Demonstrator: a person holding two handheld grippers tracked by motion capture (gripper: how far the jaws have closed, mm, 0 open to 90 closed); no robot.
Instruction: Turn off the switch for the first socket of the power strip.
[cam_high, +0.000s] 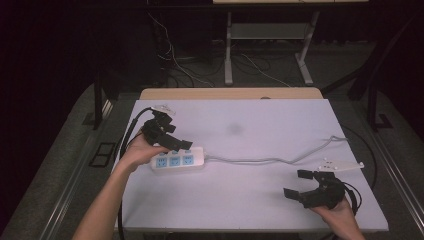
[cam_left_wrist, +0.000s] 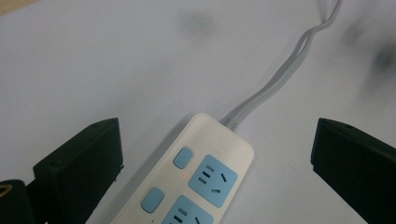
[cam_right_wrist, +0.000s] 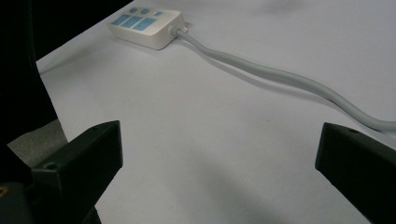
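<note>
A white power strip (cam_high: 178, 160) with blue sockets lies on the left part of the white table (cam_high: 250, 190). Its grey cable (cam_high: 270, 161) runs right toward the far right edge. My left gripper (cam_high: 174, 136) hovers over the strip's left end, open. In the left gripper view the strip (cam_left_wrist: 201, 182) and its cable (cam_left_wrist: 275, 84) lie between the spread jaws of that gripper (cam_left_wrist: 217, 140). My right gripper (cam_high: 299, 184) stands open near the front right corner with nothing in it. In the right gripper view the right gripper (cam_right_wrist: 219, 144) looks across bare table at the strip (cam_right_wrist: 144, 25) and cable (cam_right_wrist: 280, 74).
A flat white plug-like piece (cam_high: 341, 165) lies just beyond the right gripper. A wooden strip (cam_high: 230, 94) borders the table's far edge. Behind it are a table frame (cam_high: 228, 50) and loose floor cables (cam_high: 175, 62). The floor drops off on both sides.
</note>
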